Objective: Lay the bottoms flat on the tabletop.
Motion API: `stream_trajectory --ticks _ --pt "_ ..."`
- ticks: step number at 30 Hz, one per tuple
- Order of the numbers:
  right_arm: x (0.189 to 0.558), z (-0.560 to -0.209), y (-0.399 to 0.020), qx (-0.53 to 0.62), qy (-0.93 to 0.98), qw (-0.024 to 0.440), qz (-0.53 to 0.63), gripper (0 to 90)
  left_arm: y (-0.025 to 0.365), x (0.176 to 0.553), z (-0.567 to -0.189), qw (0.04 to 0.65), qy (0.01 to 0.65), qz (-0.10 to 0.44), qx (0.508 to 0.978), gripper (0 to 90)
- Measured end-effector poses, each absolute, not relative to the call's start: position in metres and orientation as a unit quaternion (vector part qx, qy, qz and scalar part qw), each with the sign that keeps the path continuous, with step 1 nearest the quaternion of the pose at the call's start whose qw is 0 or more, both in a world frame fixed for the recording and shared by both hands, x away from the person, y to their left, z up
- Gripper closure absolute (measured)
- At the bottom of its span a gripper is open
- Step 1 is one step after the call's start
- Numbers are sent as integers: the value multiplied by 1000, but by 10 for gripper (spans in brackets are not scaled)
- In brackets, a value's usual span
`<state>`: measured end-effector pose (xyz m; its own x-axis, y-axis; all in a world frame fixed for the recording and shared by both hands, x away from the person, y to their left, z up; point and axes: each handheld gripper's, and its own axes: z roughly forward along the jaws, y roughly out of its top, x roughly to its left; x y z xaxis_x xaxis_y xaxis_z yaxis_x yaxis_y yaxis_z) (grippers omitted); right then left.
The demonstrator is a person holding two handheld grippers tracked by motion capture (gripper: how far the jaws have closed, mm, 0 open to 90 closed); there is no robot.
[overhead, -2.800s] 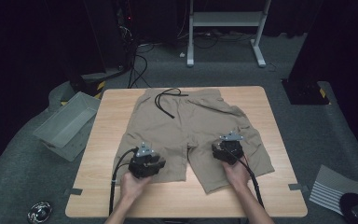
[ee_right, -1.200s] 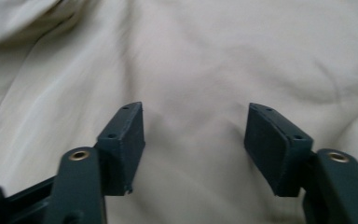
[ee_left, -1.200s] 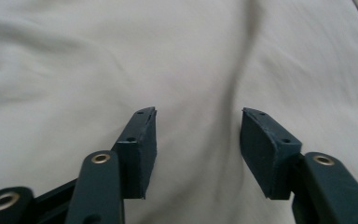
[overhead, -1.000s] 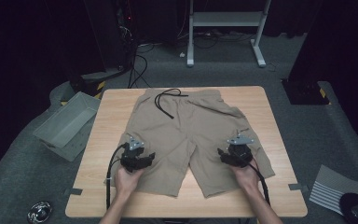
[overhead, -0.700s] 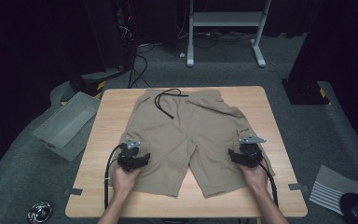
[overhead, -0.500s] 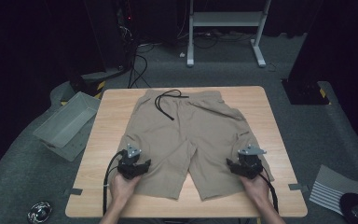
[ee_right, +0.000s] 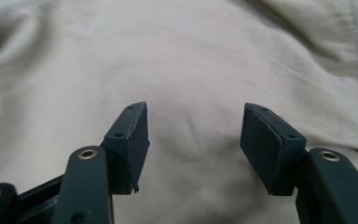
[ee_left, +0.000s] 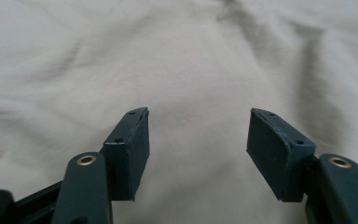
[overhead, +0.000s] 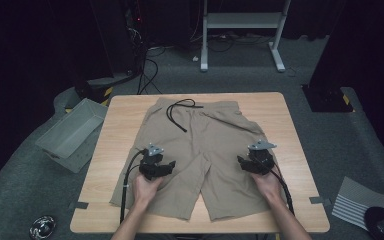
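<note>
In the left gripper view the two black jaws of the left gripper (ee_left: 196, 135) stand wide apart with nothing between them, hovering close above pale, softly creased cloth; in the right gripper view the jaws of the right gripper (ee_right: 193, 130) are spread just as far and equally empty, over cloth with a stitched seam running off to one side. That cloth is a pair of beige cotton shorts (overhead: 205, 150), which lies flat on the light wooden surface (overhead: 285, 120), waistband at the far side and leg openings toward the person, with a black drawstring (overhead: 177, 112) looped out over the waistband. Seen from above, the left gripper (overhead: 155, 165) sits over the outer part of one leg of the shorts and the right gripper (overhead: 255, 160) over the outer part of the other leg, each roughly midway between the waistband and the hem. This looks like the set-up for a fold or a smoothing pass, with no grip yet taken. The next move probably calls for lowering each pair of jaws onto the shorts and pinching only the layers meant to be lifted, both sides evenly. Off the surface, to the left of the shorts, a grey plastic bin (overhead: 70, 132) rests on the floor.
</note>
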<state>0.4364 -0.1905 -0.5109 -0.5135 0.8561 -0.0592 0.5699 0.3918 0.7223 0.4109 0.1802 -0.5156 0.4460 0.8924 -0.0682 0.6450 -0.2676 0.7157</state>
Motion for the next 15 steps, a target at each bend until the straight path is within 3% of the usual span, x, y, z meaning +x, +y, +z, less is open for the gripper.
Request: stream_trajectory --ticks 7,15 --pt "434 -523 -192 441 809 203 332 416 180 411 -523 342 489 189 780 389" --pt "393 -522 -200 417 824 186 336 407 180 371 -526 343 471 202 787 400"
